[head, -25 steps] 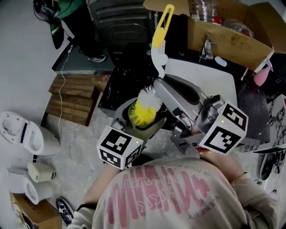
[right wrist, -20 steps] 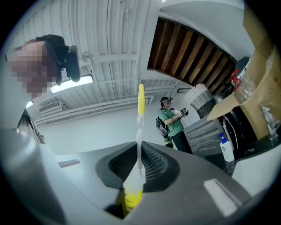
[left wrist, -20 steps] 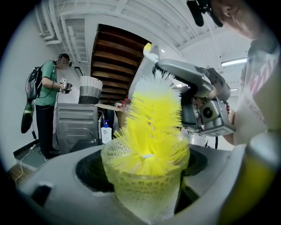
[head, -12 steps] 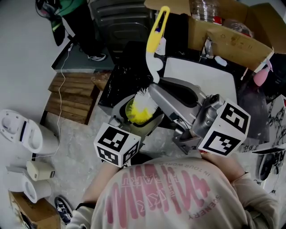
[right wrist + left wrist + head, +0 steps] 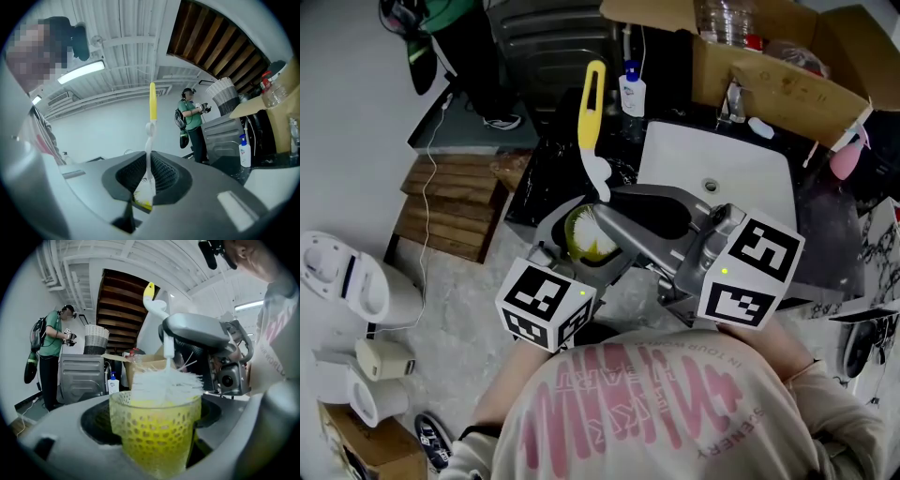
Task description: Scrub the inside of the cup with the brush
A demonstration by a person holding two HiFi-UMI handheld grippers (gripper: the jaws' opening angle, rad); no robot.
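A clear dimpled cup [image 5: 155,430] sits between the jaws of my left gripper [image 5: 154,446], which is shut on it; in the head view the cup [image 5: 586,246] is just beyond the left marker cube. A brush with white and yellow bristles [image 5: 166,387] stands inside the cup, filling it to the rim. Its white stem and yellow handle [image 5: 592,108] rise up and away. My right gripper [image 5: 146,185] is shut on the brush stem [image 5: 149,154], and in the head view my right gripper [image 5: 614,217] reaches over the cup's rim.
A white sink [image 5: 722,169] lies beyond the grippers, with a soap bottle [image 5: 630,94] and a cardboard box [image 5: 769,75] behind it. A wooden pallet [image 5: 455,206] and a white appliance [image 5: 347,281] are on the floor at left. A person in green [image 5: 51,352] stands farther back.
The brush has gone down into the cup: its bristle head stood above the rim a second ago and now sits inside. The handle and my right gripper shifted left and lower.
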